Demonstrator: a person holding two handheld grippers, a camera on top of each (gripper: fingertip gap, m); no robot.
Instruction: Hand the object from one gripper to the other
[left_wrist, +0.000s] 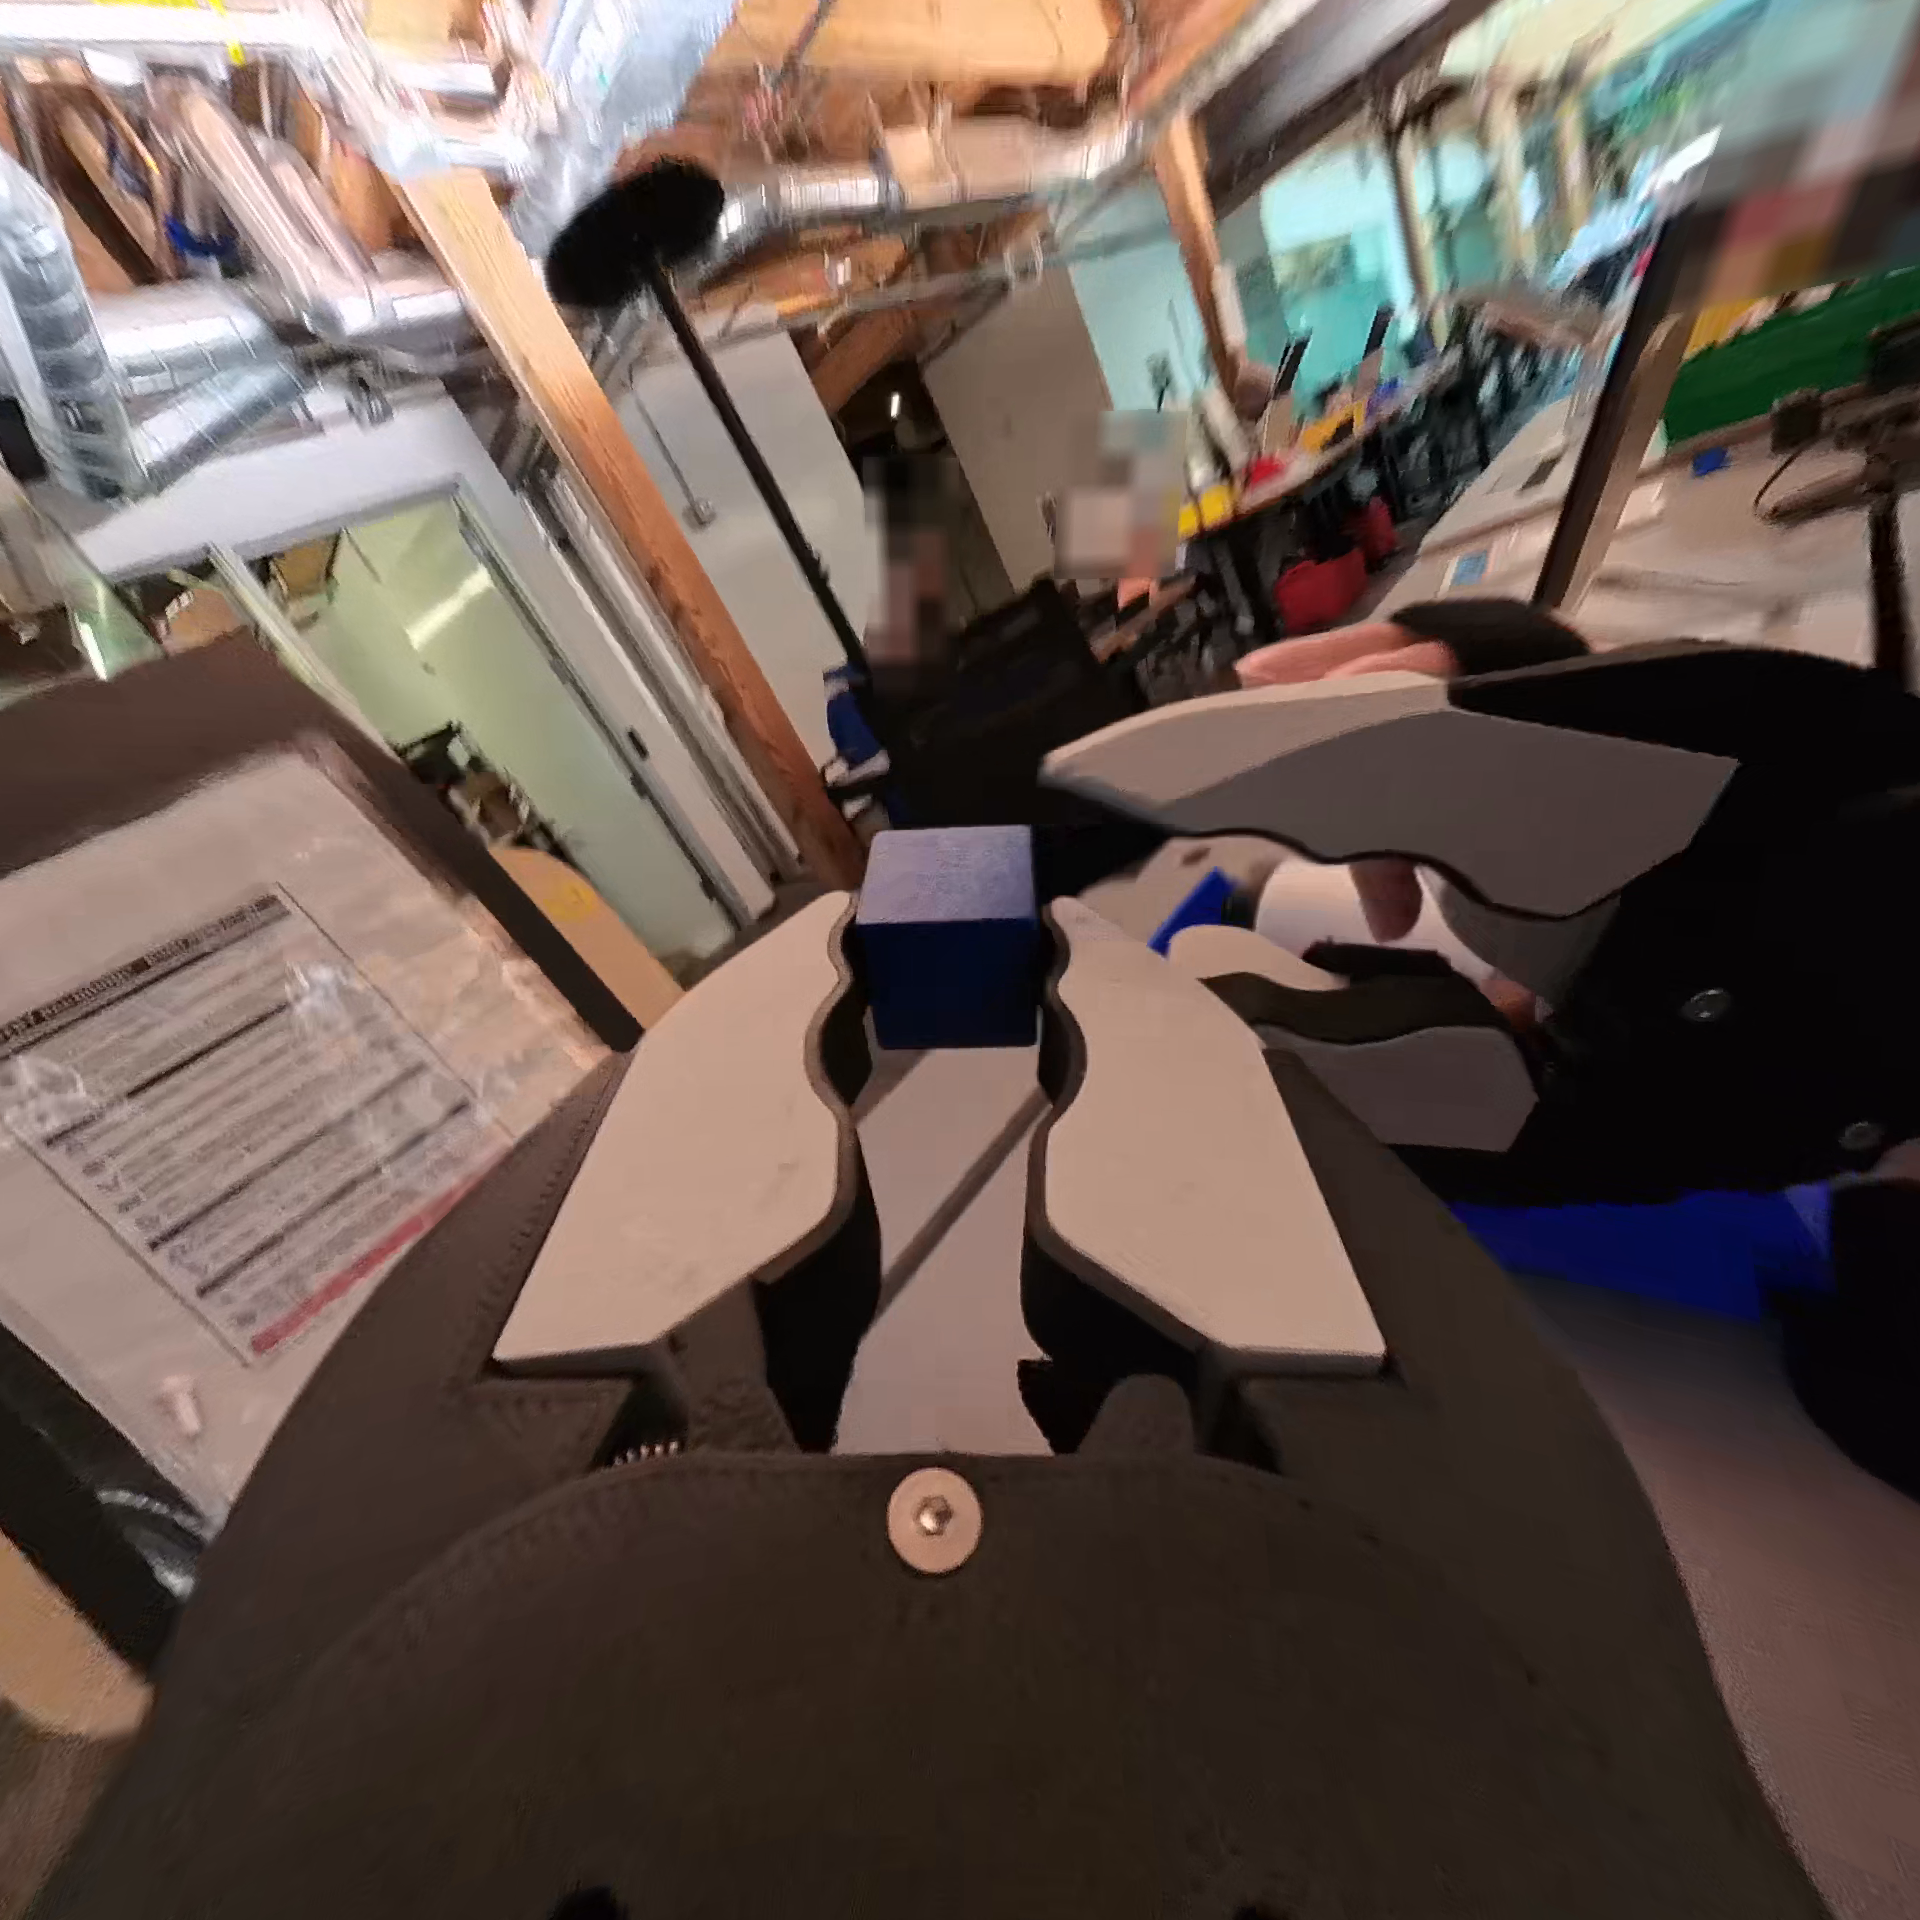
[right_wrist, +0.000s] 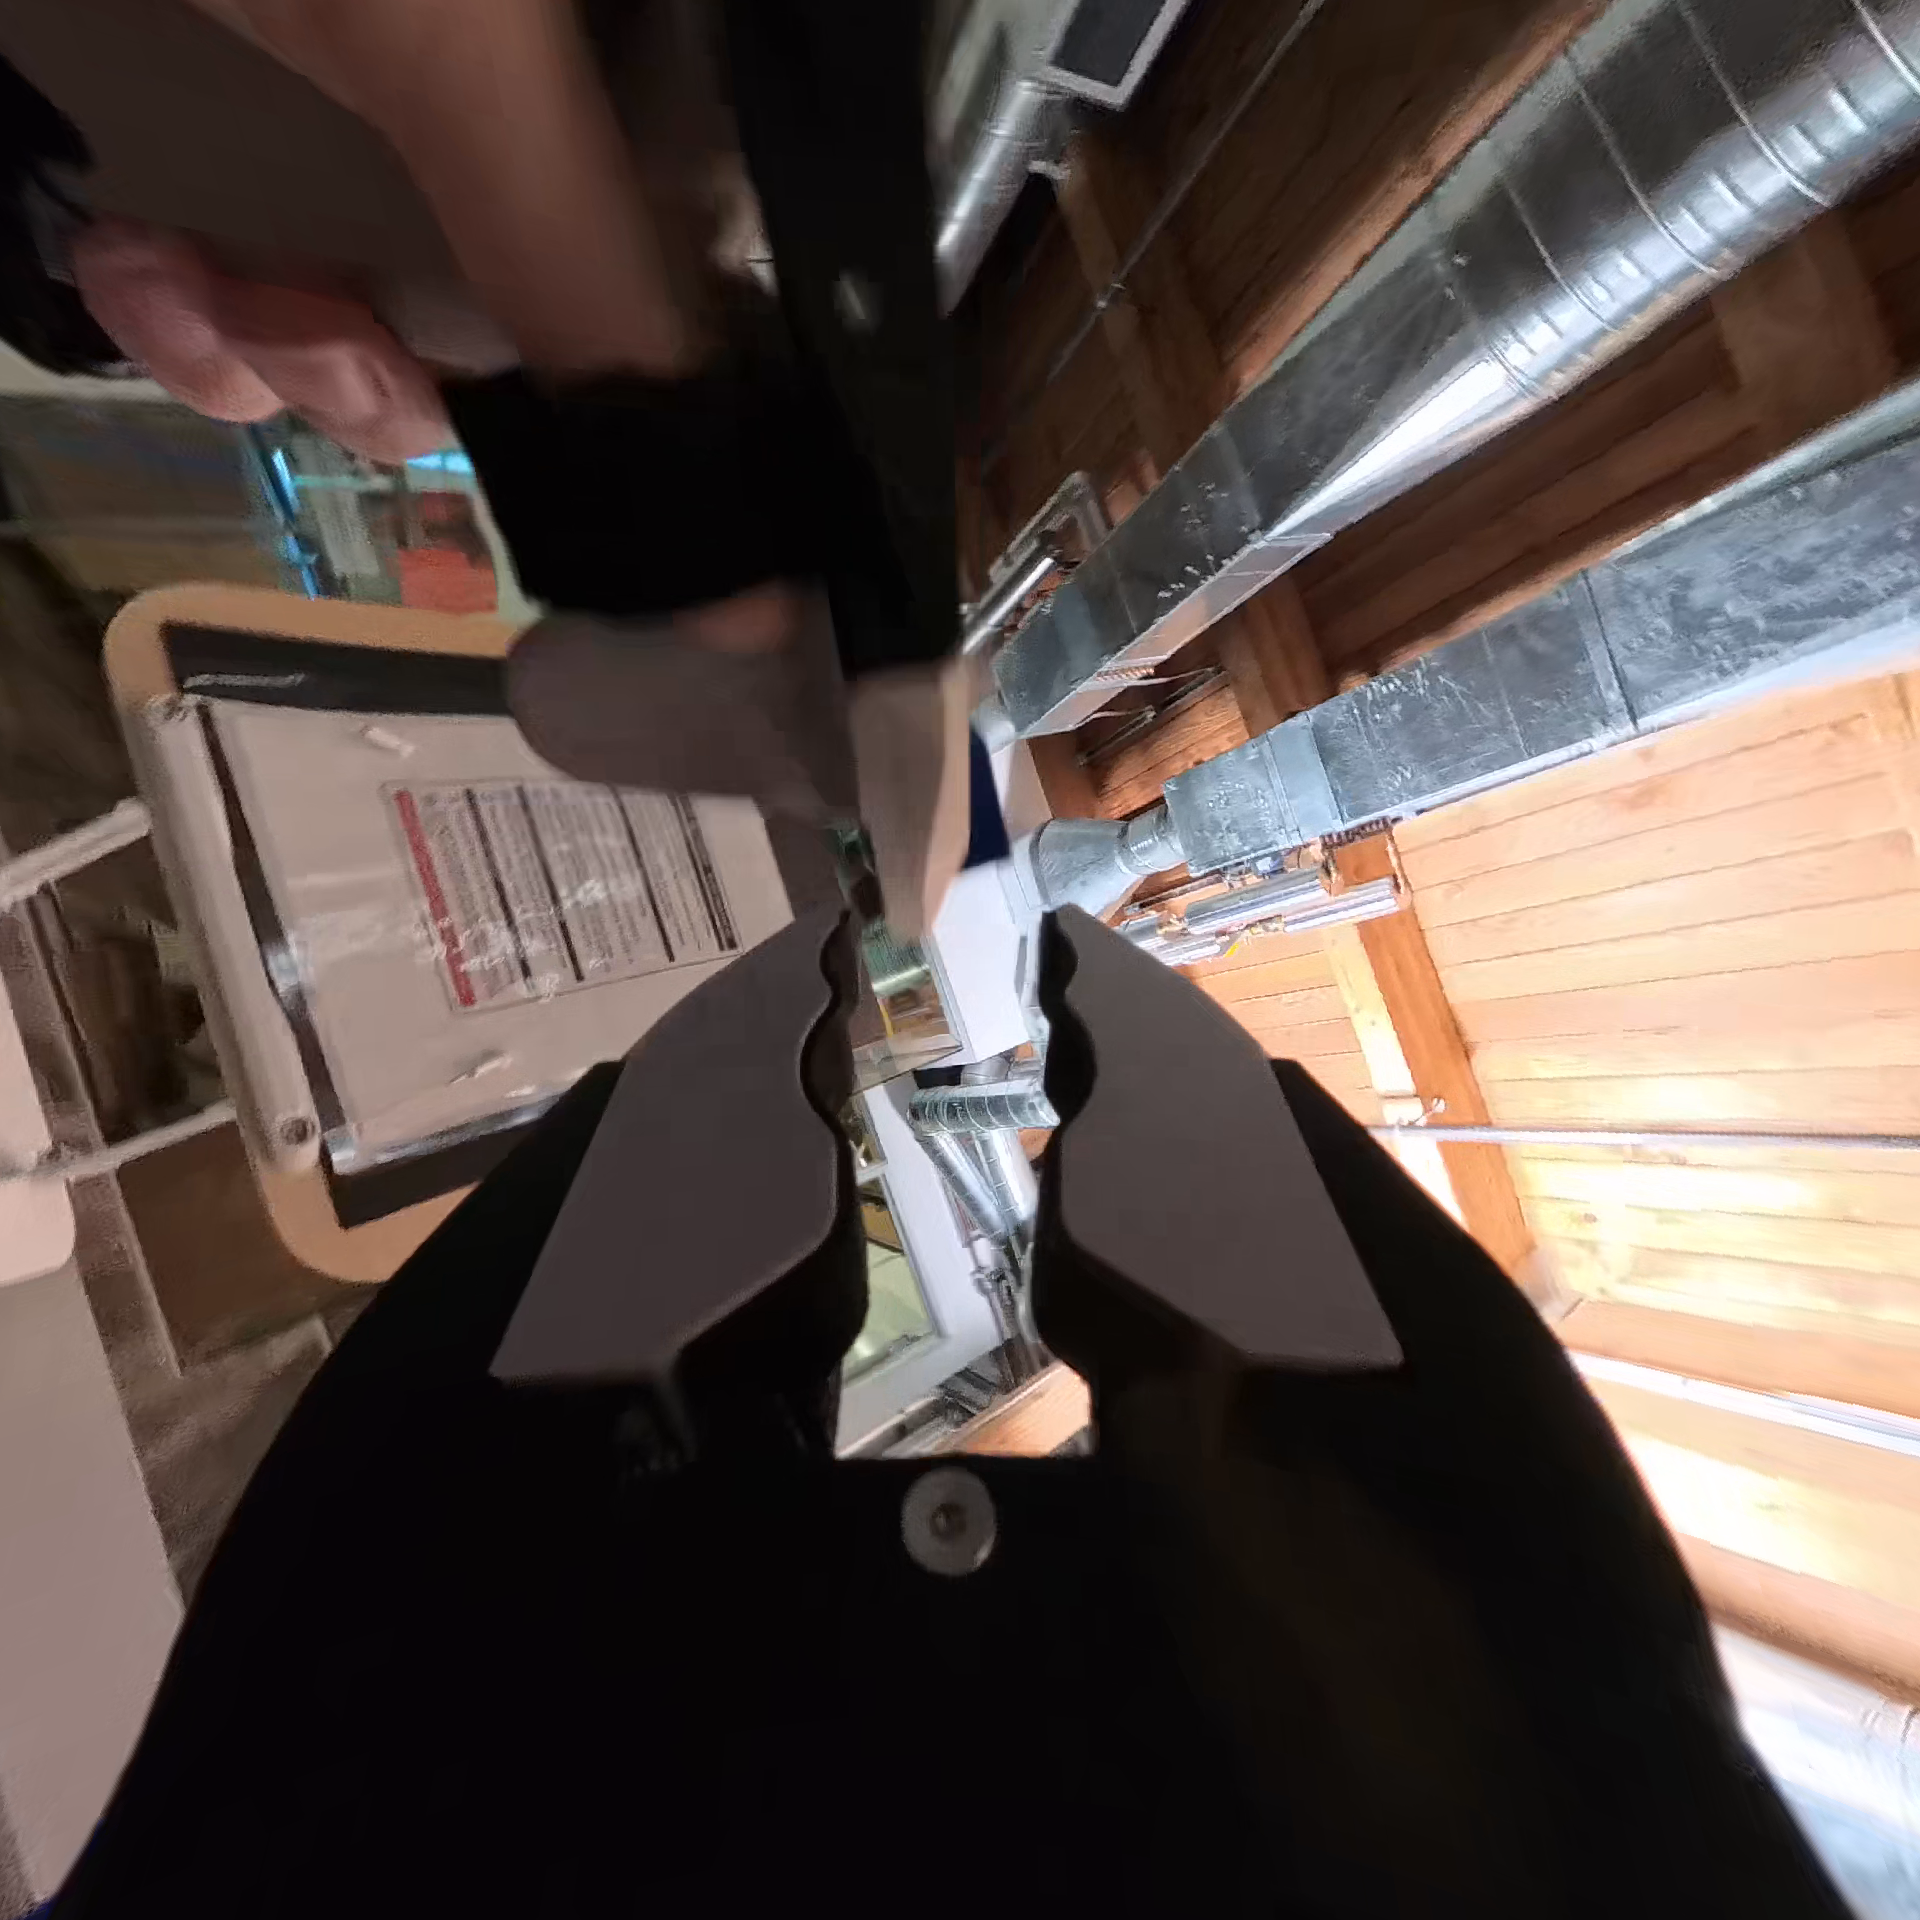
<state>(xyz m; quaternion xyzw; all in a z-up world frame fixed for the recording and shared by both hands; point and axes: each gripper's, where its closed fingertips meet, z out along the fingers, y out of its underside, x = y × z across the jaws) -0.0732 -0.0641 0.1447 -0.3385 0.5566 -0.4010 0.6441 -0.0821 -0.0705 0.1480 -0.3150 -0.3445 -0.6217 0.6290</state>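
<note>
A dark blue cube (left_wrist: 951, 935) sits pinched between the tips of my left gripper (left_wrist: 948, 940), held up in the air. My right gripper (left_wrist: 1112, 857) comes in from the right in the left wrist view, jaws apart one above the other, its tips just right of the cube and not touching it. In the right wrist view, my right gripper (right_wrist: 945, 925) is open and empty. The left gripper's fingers (right_wrist: 914, 790) hang just beyond its tips. Only a thin blue sliver of the cube (right_wrist: 982, 795) shows behind them.
A white panel with a laminated sheet (left_wrist: 208, 1122) stands to the left; it also shows in the right wrist view (right_wrist: 561, 883). A slanted wooden post (left_wrist: 623, 499) and a black stand (left_wrist: 634, 234) are behind. Metal ducts (right_wrist: 1455, 416) run overhead. A person's hand (right_wrist: 239, 332) holds the left gripper. Only a small space, under 4 cm, lies between the two pairs of fingers.
</note>
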